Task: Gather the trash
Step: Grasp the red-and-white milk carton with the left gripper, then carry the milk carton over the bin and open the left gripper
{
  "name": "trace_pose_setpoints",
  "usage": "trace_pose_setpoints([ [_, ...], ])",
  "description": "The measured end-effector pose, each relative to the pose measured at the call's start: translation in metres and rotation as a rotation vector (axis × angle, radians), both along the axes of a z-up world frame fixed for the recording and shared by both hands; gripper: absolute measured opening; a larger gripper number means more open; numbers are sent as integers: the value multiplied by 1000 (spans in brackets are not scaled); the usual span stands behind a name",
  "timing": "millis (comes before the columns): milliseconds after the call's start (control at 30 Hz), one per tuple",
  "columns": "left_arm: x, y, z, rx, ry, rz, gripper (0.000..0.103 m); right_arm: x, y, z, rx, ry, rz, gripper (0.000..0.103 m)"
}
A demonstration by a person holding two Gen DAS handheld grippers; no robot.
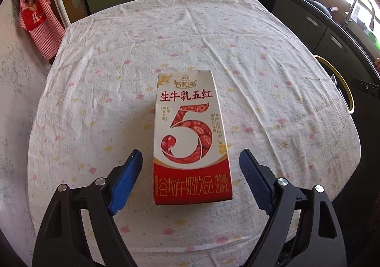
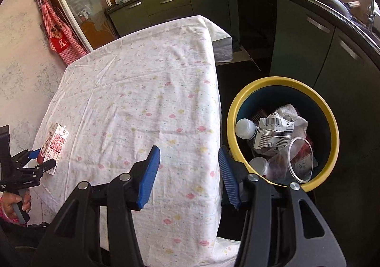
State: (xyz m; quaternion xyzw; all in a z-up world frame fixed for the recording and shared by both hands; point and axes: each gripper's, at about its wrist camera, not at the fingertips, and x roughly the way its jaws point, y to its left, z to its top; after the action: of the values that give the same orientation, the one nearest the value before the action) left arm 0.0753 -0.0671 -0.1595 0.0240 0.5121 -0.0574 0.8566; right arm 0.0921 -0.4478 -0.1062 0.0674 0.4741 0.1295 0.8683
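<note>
A red and white milk drink carton (image 1: 191,138) lies flat on the table's floral cloth (image 1: 166,41). My left gripper (image 1: 191,155) is open, its blue fingers on either side of the carton's near end without touching it. The carton also shows in the right wrist view (image 2: 53,148), at the far left, with the left gripper (image 2: 39,160) around it. My right gripper (image 2: 188,148) is open and empty above the table's right edge. A yellow-rimmed bin (image 2: 282,82) stands on the floor to the right and holds a crumpled wrapper (image 2: 275,131), a clear plastic cup (image 2: 296,162) and bottles.
Dark green kitchen cabinets (image 2: 308,53) run along the back and right, with a sink and dish rack on top. A red checked apron (image 1: 35,22) hangs on the left wall. The bin's rim (image 1: 342,76) shows past the table's right edge.
</note>
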Motion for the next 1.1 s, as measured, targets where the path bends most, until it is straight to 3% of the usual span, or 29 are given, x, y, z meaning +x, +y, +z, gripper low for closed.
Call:
trace_pose_setpoints([
  [133,-5,4,-5,-2,2,23,74,-2,3,2,7,-10,18,49],
  [267,-8,10,-2,-9,-26,47,54,-3,5,1,12,-12,30,49],
  [700,-7,-3,31,-15,-154,-70,52,-9,1,5,9,-28,21,49],
  [833,8,-31,50,-38,-181,-176,52,-15,-17,11,-12,-44,-25,49],
  [1100,58,-152,84,-113,-159,-555,52,-46,-92,12,-28,-42,-231,49],
])
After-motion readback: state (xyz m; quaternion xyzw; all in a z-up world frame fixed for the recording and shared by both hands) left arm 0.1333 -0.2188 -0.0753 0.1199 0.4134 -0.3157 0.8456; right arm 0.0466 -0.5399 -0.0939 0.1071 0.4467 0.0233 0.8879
